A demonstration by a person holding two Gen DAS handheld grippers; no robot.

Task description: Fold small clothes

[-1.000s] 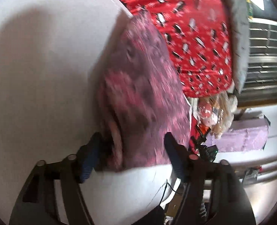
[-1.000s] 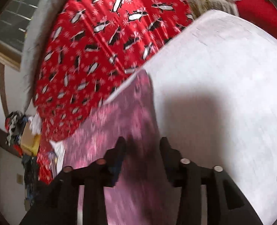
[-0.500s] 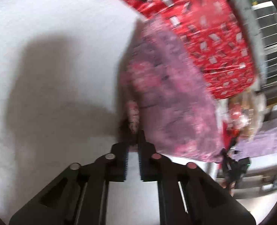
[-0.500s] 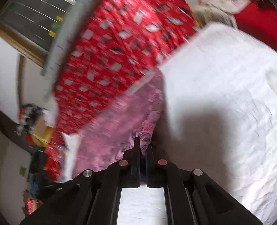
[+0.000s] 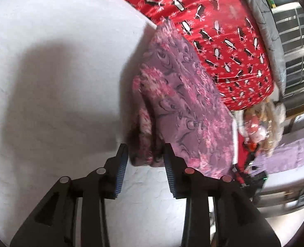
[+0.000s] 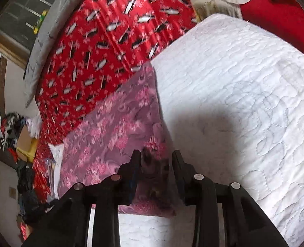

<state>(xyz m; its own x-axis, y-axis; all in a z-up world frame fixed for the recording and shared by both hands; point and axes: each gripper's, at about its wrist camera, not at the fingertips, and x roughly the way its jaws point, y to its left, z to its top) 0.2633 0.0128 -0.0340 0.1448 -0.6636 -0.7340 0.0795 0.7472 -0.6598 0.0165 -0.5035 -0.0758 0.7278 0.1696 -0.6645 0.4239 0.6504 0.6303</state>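
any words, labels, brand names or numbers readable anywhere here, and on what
None can be read.
purple floral garment: pattern only, no label showing.
red penguin blanket: penguins and snowflakes, no words.
white quilted pad: stitching only.
clutter at the bedside: too blurred to tell.

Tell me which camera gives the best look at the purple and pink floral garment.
The left wrist view: the purple and pink floral garment is sharp there, its folded layers visible between the open left gripper. The right wrist view shows it blurrier, running along the white quilted pad, its near edge between the open right gripper.
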